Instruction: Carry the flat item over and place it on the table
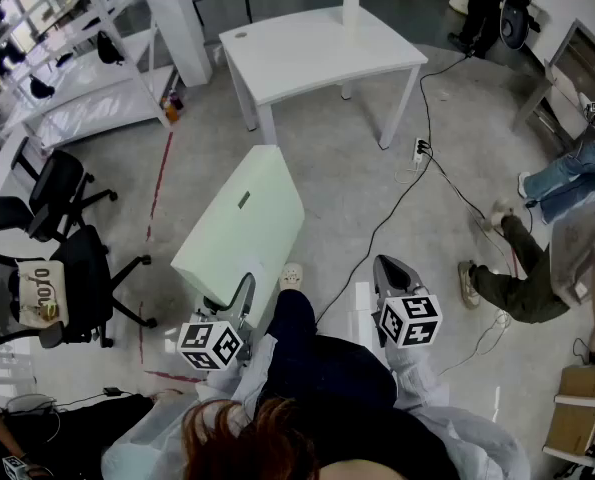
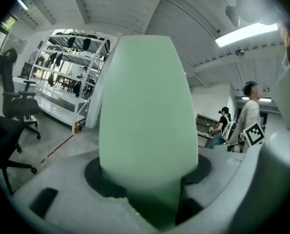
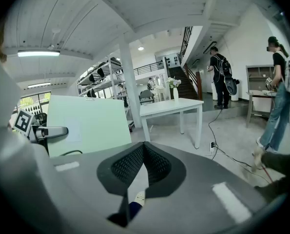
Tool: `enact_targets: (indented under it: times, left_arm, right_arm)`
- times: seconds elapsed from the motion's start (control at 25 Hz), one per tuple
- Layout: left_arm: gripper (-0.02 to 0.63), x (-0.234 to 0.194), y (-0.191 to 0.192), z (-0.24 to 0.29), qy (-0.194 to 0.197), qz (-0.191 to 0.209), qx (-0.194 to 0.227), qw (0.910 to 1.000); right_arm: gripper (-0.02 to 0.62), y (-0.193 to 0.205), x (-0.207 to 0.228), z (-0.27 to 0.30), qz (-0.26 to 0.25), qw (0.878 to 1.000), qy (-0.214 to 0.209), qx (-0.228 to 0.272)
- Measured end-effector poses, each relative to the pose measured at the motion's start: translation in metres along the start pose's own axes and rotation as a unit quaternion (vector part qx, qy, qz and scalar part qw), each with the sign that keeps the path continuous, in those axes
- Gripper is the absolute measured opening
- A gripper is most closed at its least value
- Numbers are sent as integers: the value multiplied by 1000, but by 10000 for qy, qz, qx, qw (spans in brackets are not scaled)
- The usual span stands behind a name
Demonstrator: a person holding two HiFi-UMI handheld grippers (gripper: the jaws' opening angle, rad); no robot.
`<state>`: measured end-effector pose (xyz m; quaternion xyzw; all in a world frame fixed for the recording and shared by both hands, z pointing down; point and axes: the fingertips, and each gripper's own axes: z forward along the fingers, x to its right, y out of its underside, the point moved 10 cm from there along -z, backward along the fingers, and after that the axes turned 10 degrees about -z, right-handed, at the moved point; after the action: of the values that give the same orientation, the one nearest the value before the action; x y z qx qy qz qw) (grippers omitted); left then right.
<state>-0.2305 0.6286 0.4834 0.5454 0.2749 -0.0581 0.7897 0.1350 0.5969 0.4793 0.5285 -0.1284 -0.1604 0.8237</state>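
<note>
The flat item is a pale green board (image 1: 242,223), held tilted above the floor in front of me. My left gripper (image 1: 241,302) is shut on its near bottom edge. In the left gripper view the board (image 2: 145,111) fills the middle and stands up between the jaws of that gripper (image 2: 152,189). My right gripper (image 1: 388,271) hangs free to the right of the board, its jaws shut with nothing in them (image 3: 144,152). The white table (image 1: 317,48) with a vase (image 1: 350,6) at its far edge stands ahead. The right gripper view also shows the board (image 3: 86,123) and the table (image 3: 169,107).
Two black office chairs (image 1: 62,193) (image 1: 72,288) stand on the left, with a white shelf rack (image 1: 72,83) behind them. A black cable (image 1: 397,208) runs across the floor from a power strip (image 1: 418,151). A person's legs (image 1: 522,283) lie at the right, near cardboard boxes (image 1: 577,418).
</note>
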Motion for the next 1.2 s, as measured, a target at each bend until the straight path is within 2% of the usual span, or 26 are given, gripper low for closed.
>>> enact_targets:
  times: [0.4,0.72,0.92,1.2]
  left_arm:
    - [266,-2,4,-16,21,-13,-2,10000]
    - [266,-4,-8,3,134,49,16,9999]
    - [266,-17,-30,50,251,71,29,9997]
    - [266,-41,-93,147,428,69,-18,9991]
  right_arm:
    - [12,7,-11,-11,145,9998,45,150]
    - [12,-2,-1,5,287,9992,137,228]
    - [12,-16,11,46,300,9993,133,162]
    - [12,-74,42,128,319,9989,307,174]
